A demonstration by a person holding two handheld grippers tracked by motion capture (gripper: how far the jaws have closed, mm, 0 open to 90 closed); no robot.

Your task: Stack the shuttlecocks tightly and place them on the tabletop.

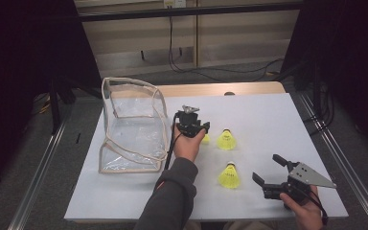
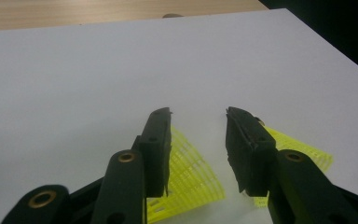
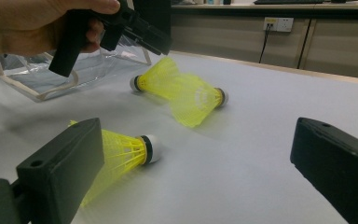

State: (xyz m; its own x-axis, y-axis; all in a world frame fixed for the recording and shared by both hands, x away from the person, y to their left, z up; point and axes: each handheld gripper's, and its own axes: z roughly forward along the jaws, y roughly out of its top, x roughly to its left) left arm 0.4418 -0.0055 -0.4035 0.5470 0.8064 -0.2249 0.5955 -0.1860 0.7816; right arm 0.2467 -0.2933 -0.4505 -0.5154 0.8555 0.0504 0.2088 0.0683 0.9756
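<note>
A yellow shuttlecock (image 1: pixel 205 138) lies on the white worktop (image 1: pixel 268 120) just under the left tongs (image 1: pixel 202 128), which stand apart around it, gripping nothing. Next they likely need to clamp it and carry it to the clear bag (image 1: pixel 132 127). The right tongs (image 1: pixel 268 172) wait spread, empty.

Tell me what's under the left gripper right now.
A yellow shuttlecock lies on the white table beneath the left gripper, its mesh skirt showing between the open jaws. Its cork end is hidden behind the gripper there.
</note>
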